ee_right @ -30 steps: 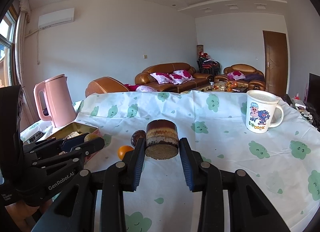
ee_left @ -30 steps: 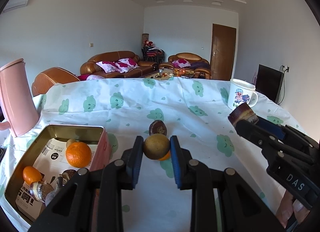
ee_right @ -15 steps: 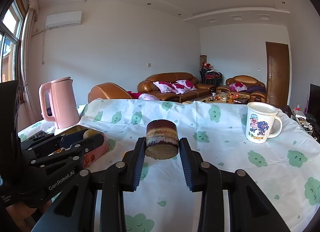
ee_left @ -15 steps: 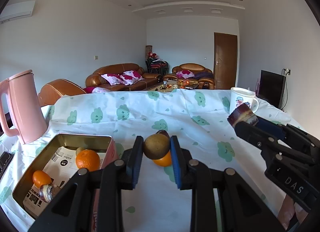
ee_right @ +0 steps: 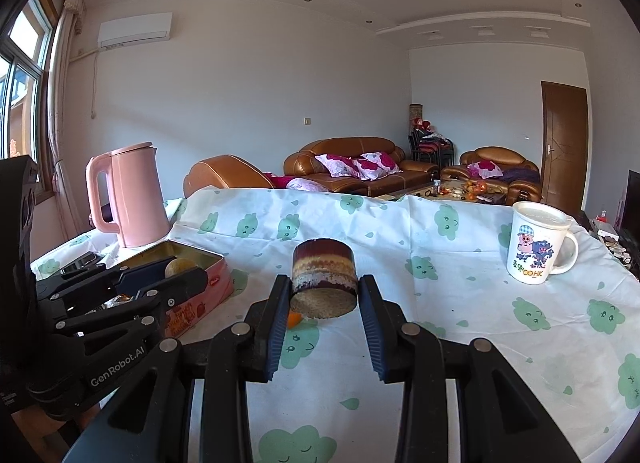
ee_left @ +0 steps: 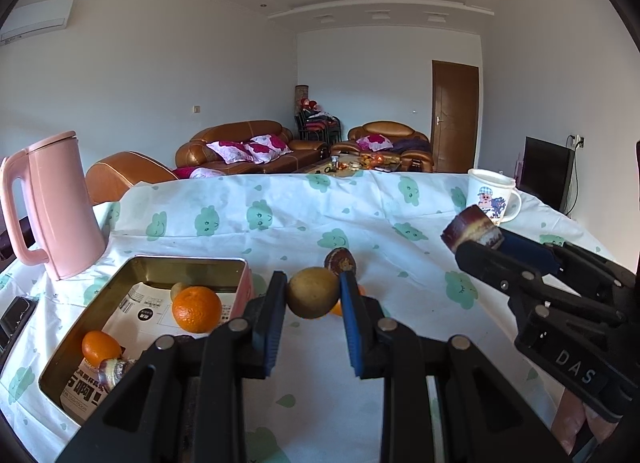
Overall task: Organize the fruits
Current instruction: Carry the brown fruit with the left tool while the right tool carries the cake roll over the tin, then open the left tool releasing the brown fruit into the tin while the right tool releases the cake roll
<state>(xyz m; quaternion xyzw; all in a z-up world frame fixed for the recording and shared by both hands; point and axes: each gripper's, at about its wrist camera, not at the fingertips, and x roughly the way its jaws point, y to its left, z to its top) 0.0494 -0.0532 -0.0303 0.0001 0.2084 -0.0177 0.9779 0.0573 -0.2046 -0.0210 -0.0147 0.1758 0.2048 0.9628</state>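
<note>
Currently listed: left gripper (ee_left: 313,299), pads clamped on a round brownish-green fruit (ee_left: 313,297), carried clear of the cloth, presumably bound for the tin (ee_left: 100,313) just to its left. Right gripper (ee_right: 323,295), closed on a banded cylindrical piece (ee_right: 323,283), dark red on top; what it is cannot be told. Tin holds a large orange (ee_left: 196,308), a small orange (ee_left: 100,347) and a purple-skinned piece. Loose on the tablecloth (ee_left: 400,263): one dark cut fruit (ee_left: 340,260), an orange mostly hidden behind the pads. Bystanders: pink kettle (ee_left: 56,207), cartoon mug (ee_right: 536,247)
</note>
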